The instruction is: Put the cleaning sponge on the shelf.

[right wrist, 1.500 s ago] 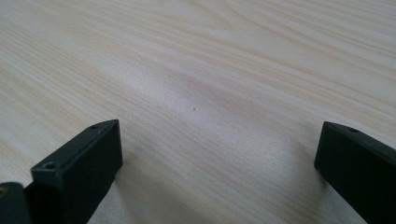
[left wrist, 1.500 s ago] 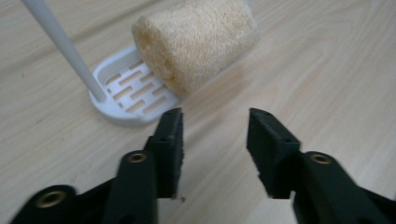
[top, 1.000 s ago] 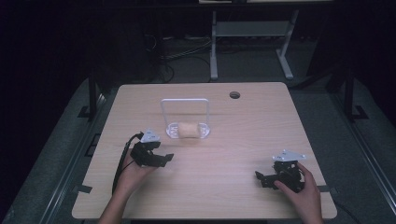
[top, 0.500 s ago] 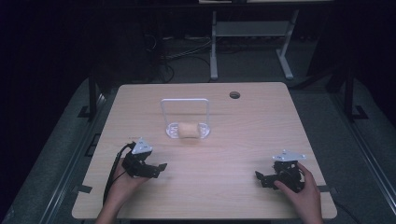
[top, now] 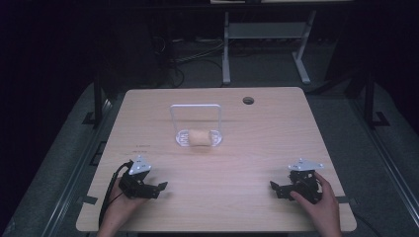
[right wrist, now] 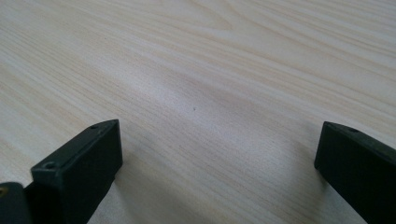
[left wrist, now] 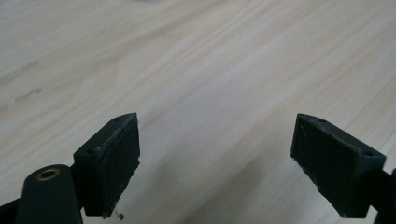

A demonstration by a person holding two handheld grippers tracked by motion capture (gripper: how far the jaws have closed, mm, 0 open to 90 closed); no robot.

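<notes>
The pale tan, roll-shaped soft object (top: 199, 137) lies on the clear plastic stand with an upright white frame (top: 196, 109), mid-table, its long axis running from nine to three o'clock. From the left gripper (top: 159, 187), whose jaws have just been opening and stand released with only bare light wooden table (top: 276, 123) between them, it sits toward one o'clock. The right gripper (top: 274, 187), likewise released, is farther off, with the roll at about eleven o'clock.
</notes>
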